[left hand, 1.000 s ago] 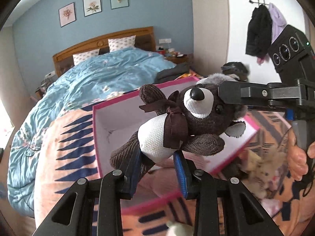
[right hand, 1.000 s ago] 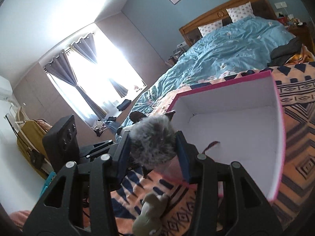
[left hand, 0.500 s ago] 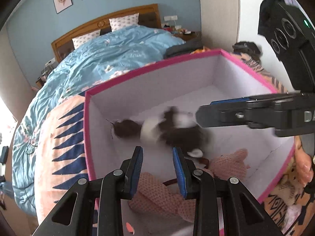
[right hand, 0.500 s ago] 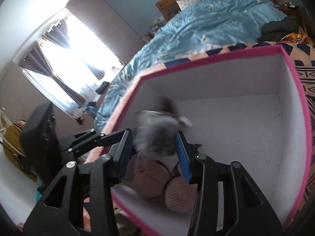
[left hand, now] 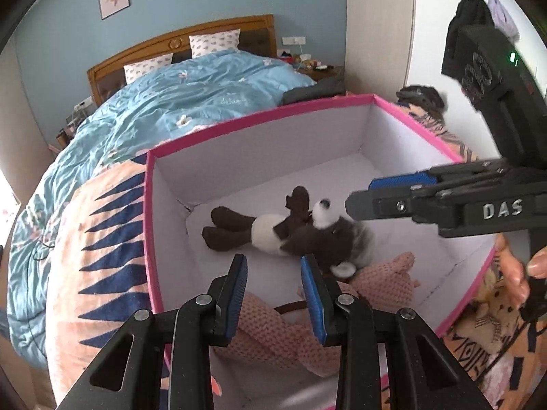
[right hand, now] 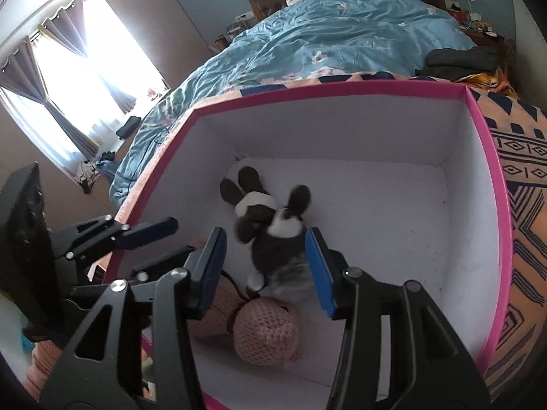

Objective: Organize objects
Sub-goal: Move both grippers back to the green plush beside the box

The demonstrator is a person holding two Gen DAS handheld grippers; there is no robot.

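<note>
A brown and white plush toy (left hand: 273,229) (right hand: 270,229) lies on its back on the floor of a white box with a pink rim (left hand: 259,116) (right hand: 328,87). Its grey-furred head rests against a pink knitted plush (left hand: 376,280) (right hand: 266,331) in the near corner. My left gripper (left hand: 275,273) hovers over the box with its jaws opening and nothing between them. My right gripper (right hand: 265,266) hangs above the toy's head, its jaws opening; the pads stand clear of the fur. In the left wrist view its fingers (left hand: 386,203) reach in from the right.
The box sits on an orange and navy patterned blanket (left hand: 102,239) at the foot of a bed with a blue duvet (left hand: 191,102). Another plush (left hand: 492,307) lies outside the box on the right, beside a person's hand (left hand: 516,273). Coats (left hand: 468,24) hang on the wall.
A second ago both grippers held the brown toy above the box. It has dropped out of them and come to rest on the box floor. Both grippers tipped down over the box.
</note>
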